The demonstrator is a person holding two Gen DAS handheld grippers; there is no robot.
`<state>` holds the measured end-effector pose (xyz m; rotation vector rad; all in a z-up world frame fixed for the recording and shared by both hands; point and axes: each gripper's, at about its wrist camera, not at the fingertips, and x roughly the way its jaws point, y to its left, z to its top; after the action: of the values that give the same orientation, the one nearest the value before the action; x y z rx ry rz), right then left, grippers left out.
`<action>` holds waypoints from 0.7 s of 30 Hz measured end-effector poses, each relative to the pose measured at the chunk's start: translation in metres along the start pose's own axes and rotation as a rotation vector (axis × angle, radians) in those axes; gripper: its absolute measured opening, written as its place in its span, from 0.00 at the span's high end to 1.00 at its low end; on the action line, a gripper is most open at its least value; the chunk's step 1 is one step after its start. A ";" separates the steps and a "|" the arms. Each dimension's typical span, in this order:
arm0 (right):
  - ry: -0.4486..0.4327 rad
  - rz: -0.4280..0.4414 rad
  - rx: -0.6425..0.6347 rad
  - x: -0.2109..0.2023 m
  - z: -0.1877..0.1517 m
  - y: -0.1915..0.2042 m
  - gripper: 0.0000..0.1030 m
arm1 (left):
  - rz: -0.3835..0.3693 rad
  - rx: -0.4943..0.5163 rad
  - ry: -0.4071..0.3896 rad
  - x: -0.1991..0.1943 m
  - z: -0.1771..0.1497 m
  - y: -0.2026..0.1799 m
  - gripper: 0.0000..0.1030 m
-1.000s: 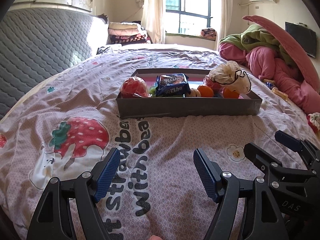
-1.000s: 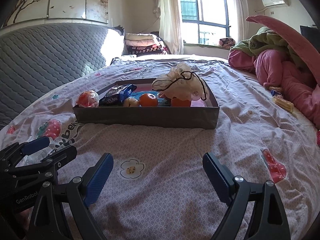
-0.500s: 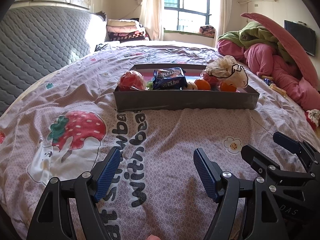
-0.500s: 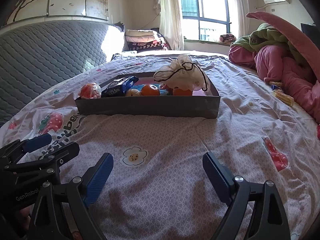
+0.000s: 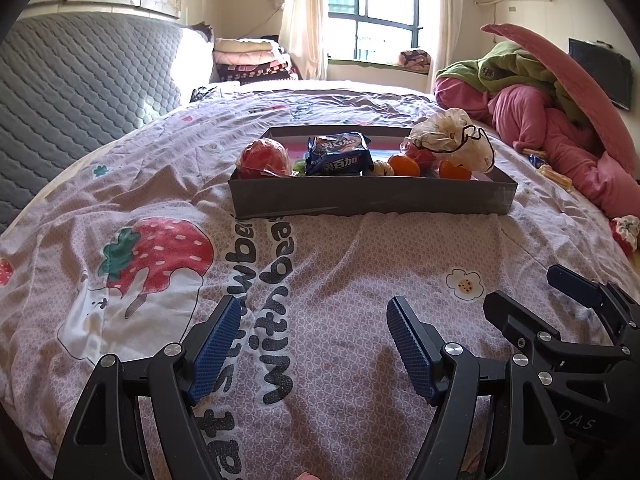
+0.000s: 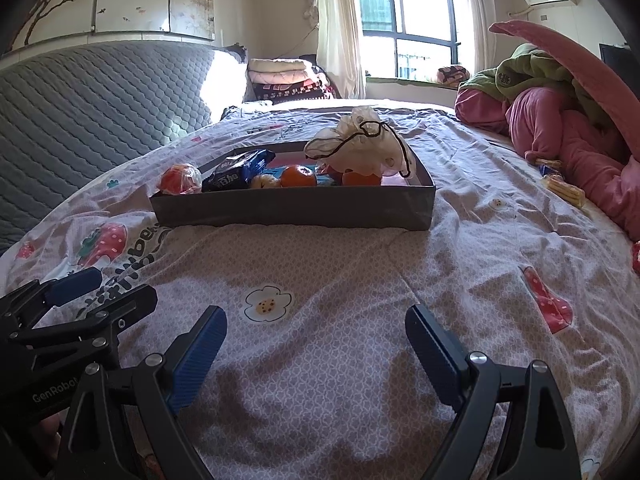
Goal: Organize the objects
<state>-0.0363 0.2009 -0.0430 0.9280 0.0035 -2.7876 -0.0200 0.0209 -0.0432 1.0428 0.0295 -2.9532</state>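
Observation:
A grey shallow box (image 5: 368, 199) (image 6: 292, 208) rests on the bed ahead of both grippers. In it lie a red wrapped ball (image 5: 262, 158) (image 6: 180, 178), a dark blue snack packet (image 5: 338, 154) (image 6: 236, 170), oranges (image 5: 404, 166) (image 6: 298, 176) and a white knotted plastic bag (image 5: 452, 142) (image 6: 360, 148). My left gripper (image 5: 314, 344) hangs open over the printed quilt, well short of the box. My right gripper (image 6: 316, 356) is open too, beside the left one, with nothing between its fingers.
The bed wears a pink quilt (image 5: 160, 264) with strawberry prints. A grey padded headboard (image 5: 80, 76) runs along the left. Pink and green bedding (image 5: 560, 120) is heaped at the right, with small wrapped snacks (image 6: 564, 188) near it. Folded blankets (image 5: 248, 60) are stacked by the window.
Both grippers have drawn back a little from the box and risen slightly, so the box sits smaller and higher in view. Both stay open and empty.

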 end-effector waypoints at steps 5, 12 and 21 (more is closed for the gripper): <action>0.007 0.008 0.007 0.001 -0.001 -0.001 0.12 | 0.005 0.002 0.010 0.002 -0.001 0.000 0.26; 0.002 0.000 0.021 0.000 0.000 -0.005 0.12 | 0.001 -0.017 0.026 0.006 -0.001 0.003 0.26; 0.006 0.004 0.028 0.001 0.000 -0.006 0.12 | 0.000 -0.012 0.028 0.008 0.000 0.003 0.26</action>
<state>-0.0384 0.2062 -0.0443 0.9414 -0.0364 -2.7880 -0.0255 0.0182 -0.0482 1.0829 0.0474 -2.9343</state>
